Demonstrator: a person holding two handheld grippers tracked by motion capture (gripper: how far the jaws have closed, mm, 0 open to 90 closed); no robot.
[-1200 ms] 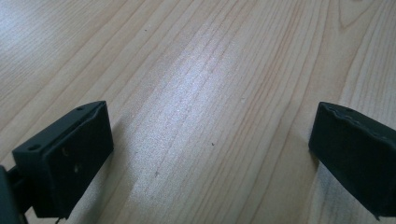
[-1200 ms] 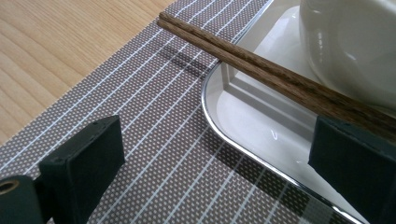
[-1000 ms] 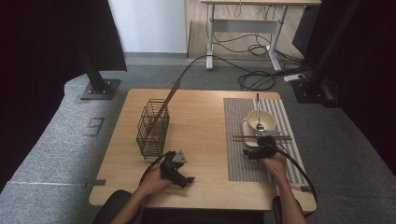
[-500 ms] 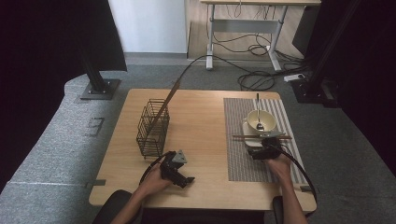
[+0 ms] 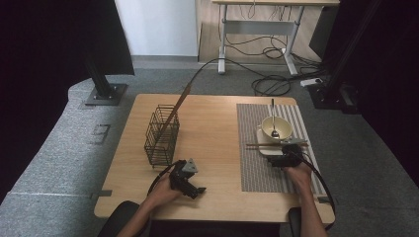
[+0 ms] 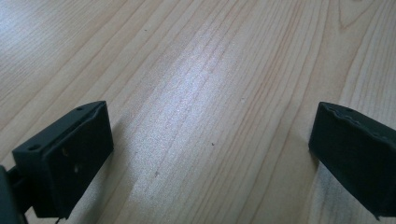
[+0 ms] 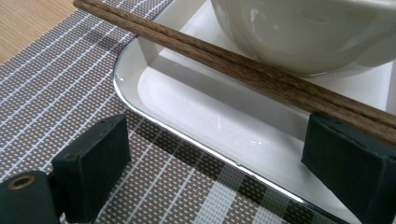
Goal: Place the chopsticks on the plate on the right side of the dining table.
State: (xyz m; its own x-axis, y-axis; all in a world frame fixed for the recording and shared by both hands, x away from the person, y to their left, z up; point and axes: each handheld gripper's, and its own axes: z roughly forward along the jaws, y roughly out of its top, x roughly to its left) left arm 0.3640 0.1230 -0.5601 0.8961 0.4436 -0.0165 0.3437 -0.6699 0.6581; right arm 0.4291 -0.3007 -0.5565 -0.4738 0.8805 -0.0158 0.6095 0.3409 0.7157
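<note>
- We are holding the right claw [image 5: 282, 159] low on the striped placemat [image 5: 257, 163], at the near edge of the white tray [image 7: 196, 107]; its jaws are standing wide apart with nothing between them.
- In the right gripper view, the pair of wooden chopsticks [image 7: 243, 70] is lying across the tray's rim just in front of the cream bowl [image 7: 308, 32], and one end is passing right over the right-hand jaw; we cannot tell whether it is touching.
- Compared with a second ago, the right claw is sitting a little nearer to us and slightly further right on the placemat, while the chopsticks [image 5: 276, 144] are lying where they were, across the tray in front of the bowl [image 5: 274, 128].
- A spoon [image 5: 273, 118] is resting in the bowl with its handle pointing away from us.
- We are keeping the left claw [image 5: 190, 181] on the bare wooden worktop [image 5: 212, 123], near the front edge, unchanged from the earlier frames; its jaws are spread wide over plain wood.
- The black wire basket [image 5: 160, 136] is standing just beyond the left claw, with a long wooden stick [image 5: 177, 104] leaning out of it.
</note>
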